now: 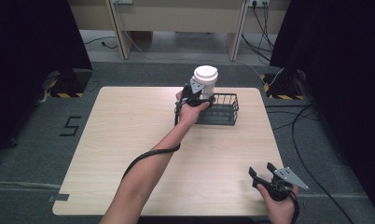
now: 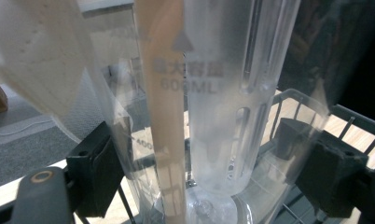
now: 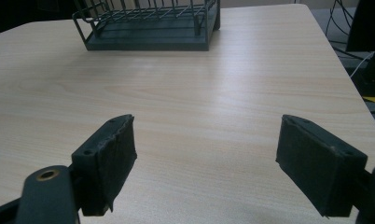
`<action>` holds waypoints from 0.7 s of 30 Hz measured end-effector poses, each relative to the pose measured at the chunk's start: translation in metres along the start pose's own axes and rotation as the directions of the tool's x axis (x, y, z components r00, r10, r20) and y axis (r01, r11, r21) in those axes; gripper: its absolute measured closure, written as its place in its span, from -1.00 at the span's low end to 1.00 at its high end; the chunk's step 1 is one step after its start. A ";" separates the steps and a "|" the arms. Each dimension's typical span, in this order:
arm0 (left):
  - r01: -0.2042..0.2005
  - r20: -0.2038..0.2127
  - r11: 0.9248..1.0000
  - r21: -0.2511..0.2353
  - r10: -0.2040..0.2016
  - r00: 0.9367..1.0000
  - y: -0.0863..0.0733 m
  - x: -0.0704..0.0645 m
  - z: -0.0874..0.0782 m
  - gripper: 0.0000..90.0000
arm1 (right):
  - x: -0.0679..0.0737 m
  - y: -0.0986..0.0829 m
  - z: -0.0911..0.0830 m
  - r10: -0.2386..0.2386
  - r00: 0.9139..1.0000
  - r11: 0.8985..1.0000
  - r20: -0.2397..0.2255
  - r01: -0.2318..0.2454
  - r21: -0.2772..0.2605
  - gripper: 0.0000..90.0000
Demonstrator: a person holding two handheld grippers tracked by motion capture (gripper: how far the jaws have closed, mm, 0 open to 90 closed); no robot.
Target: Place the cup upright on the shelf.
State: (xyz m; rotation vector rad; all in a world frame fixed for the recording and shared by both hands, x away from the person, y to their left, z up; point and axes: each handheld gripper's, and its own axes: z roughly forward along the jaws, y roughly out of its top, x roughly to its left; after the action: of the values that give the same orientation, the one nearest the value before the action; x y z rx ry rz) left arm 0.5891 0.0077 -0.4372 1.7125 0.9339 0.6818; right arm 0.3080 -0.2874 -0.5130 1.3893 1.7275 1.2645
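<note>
Left gripper [image 1: 198, 94] out near the far edge of the table [image 1: 129, 140], at the left end of the black wire basket [image 1: 221, 109], jaws closed on the lower body of a clear plastic cup [image 1: 205, 83] with a white lid [image 1: 205, 73]. Cup upright, its top rising above the gripper, its lower part at the basket's left end; whether standing on the basket floor or held just off it, cannot tell. In the left gripper view, cup wall [image 2: 232, 93] squarely between the two black pads, one pad pressed to each side, pale straw-like stick inside [image 2: 169, 116], printed marking on the frosted wall, basket wires [image 2: 349, 126] showing behind on the right. Right gripper [image 1: 265, 175] well apart from all this, low over the near right corner of the table, held in the right hand [image 1: 281, 207], jaws spread wide with nothing between them. In the right gripper view, bare wood between the pads [image 3: 108, 163] and the basket [image 3: 148, 28] far ahead toward the far edge.
</note>
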 end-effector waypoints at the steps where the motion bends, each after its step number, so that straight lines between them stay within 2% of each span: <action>1: 0.001 -0.002 1.000 0.001 -0.001 1.000 -0.001 0.000 0.001 -0.61 | 0.000 0.000 0.000 0.000 1.000 1.000 0.000 0.000 0.000 -0.55; 13: 0.001 -0.012 0.999 0.035 -0.001 1.000 -0.012 -0.002 0.005 -0.61 | 0.000 0.000 0.000 -0.009 1.000 1.000 0.002 0.009 -0.001 -0.55; 18: 0.005 -0.011 0.999 0.037 -0.005 1.000 -0.013 -0.002 0.006 -0.61 | 0.000 0.000 0.000 -0.011 1.000 1.000 0.001 0.011 -0.001 -0.55; 20: 0.003 -0.011 0.999 0.037 -0.002 1.000 -0.013 -0.002 0.006 -0.61 | 0.001 0.000 0.000 0.003 1.000 1.000 -0.005 -0.003 0.004 -0.55; 21: 0.000 -0.012 0.999 0.038 0.000 1.000 -0.013 -0.002 0.007 -0.61 | 0.000 0.000 0.000 -0.007 1.000 1.000 -0.002 0.007 0.002 -0.55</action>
State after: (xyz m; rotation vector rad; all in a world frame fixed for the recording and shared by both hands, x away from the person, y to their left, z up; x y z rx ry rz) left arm 0.5898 0.0047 -0.4515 1.7434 0.9603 0.6790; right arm 0.3081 -0.2872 -0.5130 1.3825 1.7335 1.2613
